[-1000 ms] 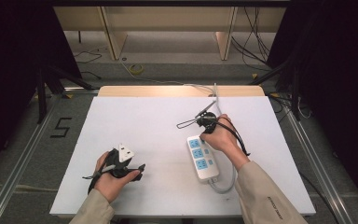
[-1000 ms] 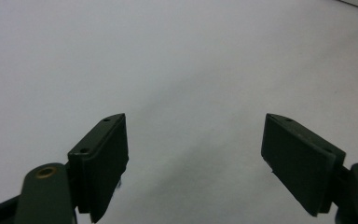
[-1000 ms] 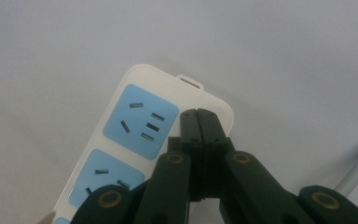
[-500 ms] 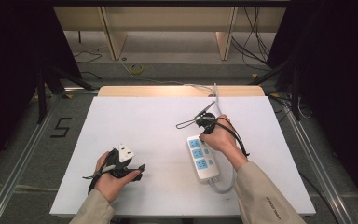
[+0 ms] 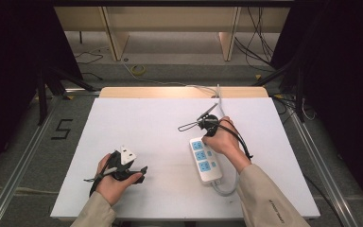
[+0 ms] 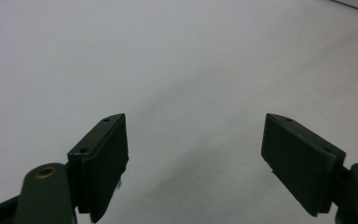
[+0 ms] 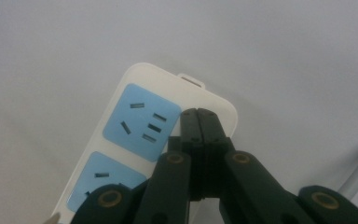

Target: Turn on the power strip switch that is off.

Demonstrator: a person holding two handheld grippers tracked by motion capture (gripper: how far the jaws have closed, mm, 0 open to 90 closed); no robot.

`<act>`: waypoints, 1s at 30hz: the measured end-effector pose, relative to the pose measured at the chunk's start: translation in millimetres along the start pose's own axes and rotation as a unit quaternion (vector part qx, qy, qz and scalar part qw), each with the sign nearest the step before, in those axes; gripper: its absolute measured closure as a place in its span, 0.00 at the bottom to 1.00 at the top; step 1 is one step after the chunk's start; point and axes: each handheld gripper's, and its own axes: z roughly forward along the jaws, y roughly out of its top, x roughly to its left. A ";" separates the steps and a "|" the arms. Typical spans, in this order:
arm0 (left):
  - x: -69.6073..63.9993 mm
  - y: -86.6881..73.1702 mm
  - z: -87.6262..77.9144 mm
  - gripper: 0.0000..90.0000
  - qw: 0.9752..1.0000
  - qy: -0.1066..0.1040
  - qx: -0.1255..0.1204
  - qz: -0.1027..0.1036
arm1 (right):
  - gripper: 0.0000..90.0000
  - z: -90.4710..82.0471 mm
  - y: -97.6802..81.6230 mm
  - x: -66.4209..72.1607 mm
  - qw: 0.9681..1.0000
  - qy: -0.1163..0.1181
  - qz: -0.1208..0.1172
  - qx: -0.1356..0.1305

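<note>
I take the power strip (image 5: 205, 160) as my landmark; it lies flat on the white table (image 5: 137, 113), right of centre toward the near edge. Nearest me and well left of the strip, my left gripper (image 6: 193, 154) rests on the table, jaws wide apart, holding nothing. My right gripper (image 7: 199, 116) has its jaws pressed together, empty, tips over the strip's far end, beside the farthest blue socket (image 7: 140, 122).

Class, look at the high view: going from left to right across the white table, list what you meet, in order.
Left gripper with open jaws, in the person's left hand → white power strip with blue sockets → right hand on the shut right gripper, overlapping the strip's far end.
</note>
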 end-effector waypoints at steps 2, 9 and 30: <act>-0.1 0.1 0.1 0.25 1.000 0.000 0.000 0.000 | 1.00 0.6 -0.1 -0.7 1.000 0.001 0.002 0.001; -1.0 0.0 0.4 0.25 1.000 -0.001 -0.001 -0.001 | 1.00 1.0 0.2 0.2 1.000 -0.001 0.002 0.003; 0.1 -1.6 1.6 0.25 1.000 -0.004 0.006 -0.001 | 0.92 -12.9 -16.0 -9.0 0.999 0.012 -0.017 -0.039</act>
